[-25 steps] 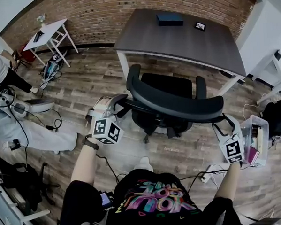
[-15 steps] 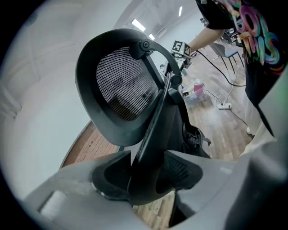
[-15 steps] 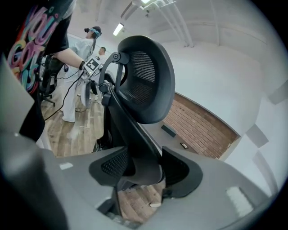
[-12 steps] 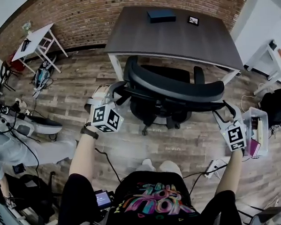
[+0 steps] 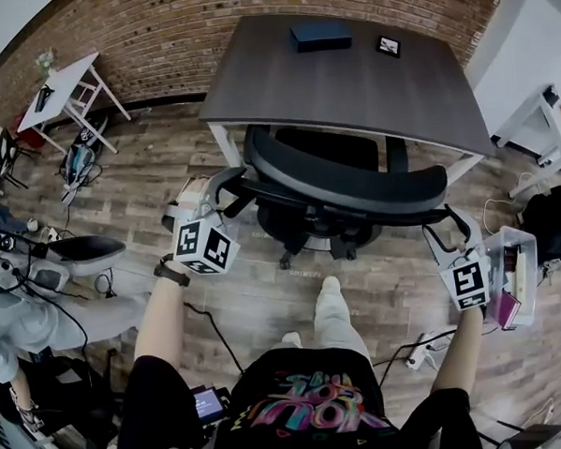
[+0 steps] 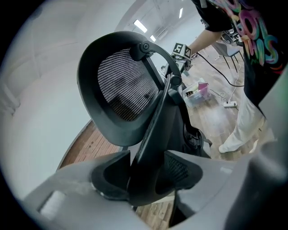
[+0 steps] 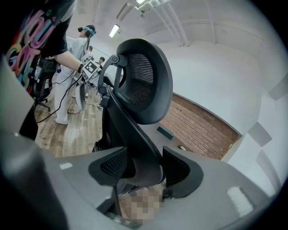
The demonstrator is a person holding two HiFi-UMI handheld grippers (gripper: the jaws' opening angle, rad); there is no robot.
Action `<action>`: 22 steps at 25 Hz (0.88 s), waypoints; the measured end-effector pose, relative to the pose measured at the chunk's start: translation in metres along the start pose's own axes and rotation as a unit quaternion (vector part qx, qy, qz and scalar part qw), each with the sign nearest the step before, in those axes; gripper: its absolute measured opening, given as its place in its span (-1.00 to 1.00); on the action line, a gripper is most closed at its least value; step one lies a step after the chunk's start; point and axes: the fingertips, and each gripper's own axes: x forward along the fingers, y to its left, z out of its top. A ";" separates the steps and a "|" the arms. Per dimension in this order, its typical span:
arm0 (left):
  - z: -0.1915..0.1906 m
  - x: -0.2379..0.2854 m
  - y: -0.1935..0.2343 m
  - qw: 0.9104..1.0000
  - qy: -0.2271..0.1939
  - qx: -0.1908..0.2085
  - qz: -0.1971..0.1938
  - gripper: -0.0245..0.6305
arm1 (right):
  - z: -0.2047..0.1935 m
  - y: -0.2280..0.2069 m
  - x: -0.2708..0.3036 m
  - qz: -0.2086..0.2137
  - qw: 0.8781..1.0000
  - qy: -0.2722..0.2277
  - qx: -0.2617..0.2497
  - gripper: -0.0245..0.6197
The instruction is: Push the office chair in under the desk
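The chair (image 5: 346, 185) is seen on the wood floor (image 5: 266, 299), right at the near edge of the desk (image 5: 348, 74). Its seat is turned toward the desk, with the seat's front about at that edge, and its backrest is turned toward the person.

The backrest is held at both sides. Its left edge is pinched by the fingers (image 6: 110, 175) of the left gripper (image 5: 220, 186), and its right edge by those of the right gripper (image 5: 449, 227). In each gripper view the black frame is seen filling the gap between the two fingers, with the mesh headrest (image 6: 123, 85) above.

On the desk, a dark box (image 5: 320, 36) and a small framed item (image 5: 388, 45) are laid near the far edge, well apart from the chair. A clear bin (image 5: 510, 271) is set on the floor just beside the right gripper.
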 end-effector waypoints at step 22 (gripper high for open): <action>-0.038 0.128 0.091 0.997 0.067 -0.041 0.023 -0.17 | 0.001 -0.105 0.136 0.021 1.000 -0.021 -0.003 -0.18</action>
